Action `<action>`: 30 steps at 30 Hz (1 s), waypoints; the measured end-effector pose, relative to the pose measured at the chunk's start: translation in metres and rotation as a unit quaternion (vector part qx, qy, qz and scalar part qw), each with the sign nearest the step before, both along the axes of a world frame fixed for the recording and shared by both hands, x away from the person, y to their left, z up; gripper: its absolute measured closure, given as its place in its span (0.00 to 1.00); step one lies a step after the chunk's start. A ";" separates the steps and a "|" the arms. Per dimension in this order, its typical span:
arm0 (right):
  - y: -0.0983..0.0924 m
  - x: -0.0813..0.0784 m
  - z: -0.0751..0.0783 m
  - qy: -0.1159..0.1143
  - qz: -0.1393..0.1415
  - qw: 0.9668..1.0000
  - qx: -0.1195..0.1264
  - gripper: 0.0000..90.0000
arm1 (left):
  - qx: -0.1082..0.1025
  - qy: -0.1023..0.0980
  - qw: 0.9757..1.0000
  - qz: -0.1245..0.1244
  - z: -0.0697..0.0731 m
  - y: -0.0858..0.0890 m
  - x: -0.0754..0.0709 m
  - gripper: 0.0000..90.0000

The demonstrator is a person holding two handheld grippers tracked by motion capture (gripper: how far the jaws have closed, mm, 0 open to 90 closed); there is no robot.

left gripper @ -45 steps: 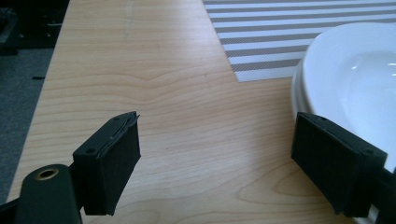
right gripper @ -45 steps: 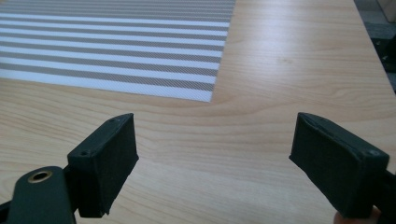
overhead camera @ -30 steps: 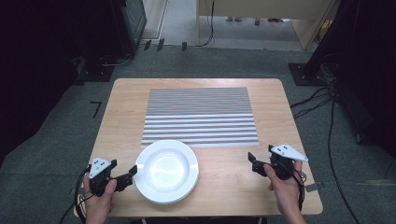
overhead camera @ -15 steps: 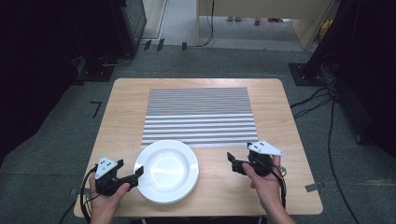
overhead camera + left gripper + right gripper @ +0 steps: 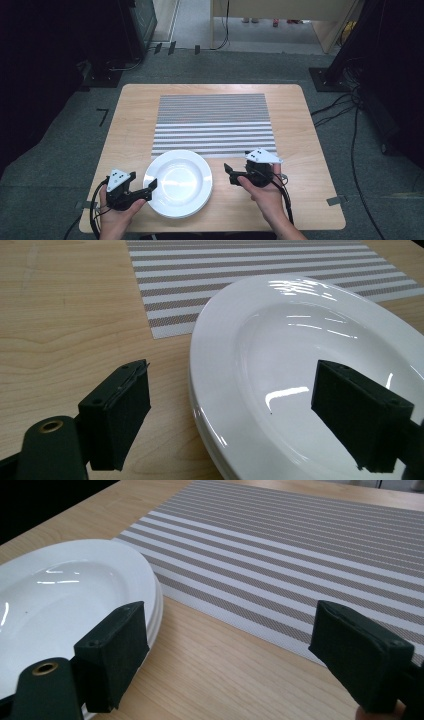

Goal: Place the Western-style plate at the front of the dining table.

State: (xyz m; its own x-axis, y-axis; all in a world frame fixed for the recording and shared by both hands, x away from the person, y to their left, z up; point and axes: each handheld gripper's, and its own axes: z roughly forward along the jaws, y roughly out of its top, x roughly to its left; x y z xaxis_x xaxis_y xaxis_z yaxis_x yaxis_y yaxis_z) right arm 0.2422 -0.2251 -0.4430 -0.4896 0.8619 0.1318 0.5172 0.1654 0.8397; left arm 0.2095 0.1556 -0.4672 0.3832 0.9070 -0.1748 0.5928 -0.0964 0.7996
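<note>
A short stack of white plates [image 5: 177, 182] [image 5: 310, 340] [image 5: 60, 595] sits at the front of the wooden table, overlapping the near edge of a grey-and-white striped placemat [image 5: 214, 125] [image 5: 240, 270] [image 5: 300, 545]. My left gripper [image 5: 149, 187] [image 5: 237, 415] is open at the stack's left rim. One jaw is over bare wood and the other over the top plate's bowl, and neither pad presses on it. My right gripper [image 5: 229, 173] [image 5: 237, 655] is open with nothing between its jaws, a short gap to the right of the stack.
The wooden table [image 5: 310, 150] ends close behind both hands. Bare wood lies left and right of the placemat. Cables [image 5: 345, 107] trail over the grey floor to the right, and dark equipment stands around the table.
The right hand has carried its gripper leftward along the table's front, from near the right edge to just beside the plates. The left gripper has hardly moved.
</note>
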 end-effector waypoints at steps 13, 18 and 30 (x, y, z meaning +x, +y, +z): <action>0.036 0.002 -0.003 0.005 0.007 1.000 0.002 0.21 | 0.002 0.003 1.000 -0.008 -0.002 -0.006 -0.001 0.19; 0.045 0.001 -0.006 0.005 0.005 1.000 0.000 0.24 | 0.000 0.002 1.000 -0.004 -0.002 -0.006 -0.001 0.23; 0.063 -0.005 -0.019 0.011 0.015 1.000 0.014 0.33 | -0.002 0.005 1.000 -0.013 -0.006 -0.010 -0.003 0.30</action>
State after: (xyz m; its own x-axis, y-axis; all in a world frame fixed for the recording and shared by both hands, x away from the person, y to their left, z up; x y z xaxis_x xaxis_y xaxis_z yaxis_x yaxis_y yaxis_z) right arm 0.2370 -0.1618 -0.4618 -0.5118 0.8426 0.1675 0.5310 0.1569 0.8327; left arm 0.2061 0.1455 -0.4727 0.4057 0.8958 -0.1814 0.5979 -0.1100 0.7940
